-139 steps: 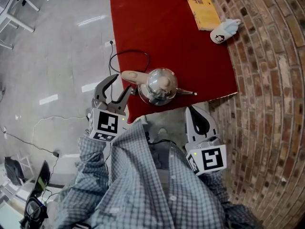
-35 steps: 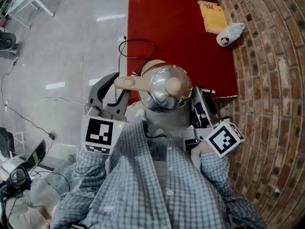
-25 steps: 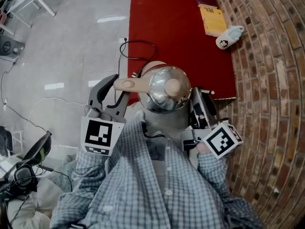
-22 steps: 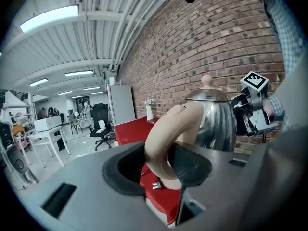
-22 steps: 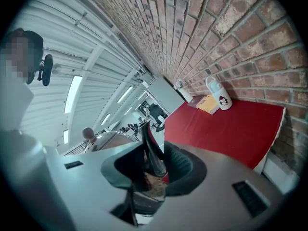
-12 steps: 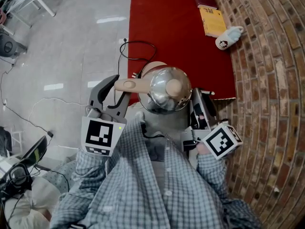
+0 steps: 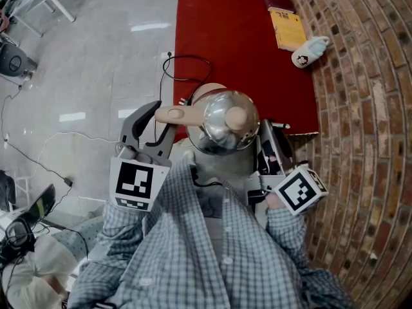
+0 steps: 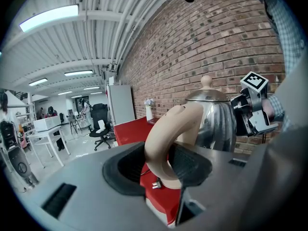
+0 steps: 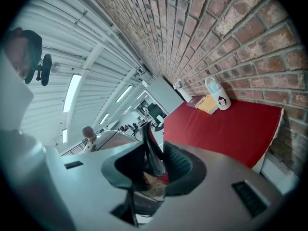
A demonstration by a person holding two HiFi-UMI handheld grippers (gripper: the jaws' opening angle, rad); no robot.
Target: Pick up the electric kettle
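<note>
The steel electric kettle [image 7: 225, 122] with a beige knob hangs above the near end of the red table [image 7: 219, 31], off its round base [image 7: 198, 95]. My left gripper [image 7: 164, 116] is shut on the beige handle [image 7: 175, 114]; in the left gripper view the handle [image 8: 166, 134] sits pressed between the pads and the kettle body [image 8: 214, 121] rises behind it. My right gripper [image 7: 269, 134] is at the kettle's right side, shut on the thin spout [image 9: 150, 150], which stands between its pads.
A black cord [image 7: 187, 66] loops on the table by the base. A yellow book [image 7: 286, 28] and a white mug [image 7: 309, 49] lie far along the table by the brick wall [image 7: 360, 108]. More cables trail over the grey floor [image 7: 77, 76] at the left.
In the last second nothing moved. Against the oldest frame, the kettle has come up off the table, and both grippers have closed on its handle and spout.
</note>
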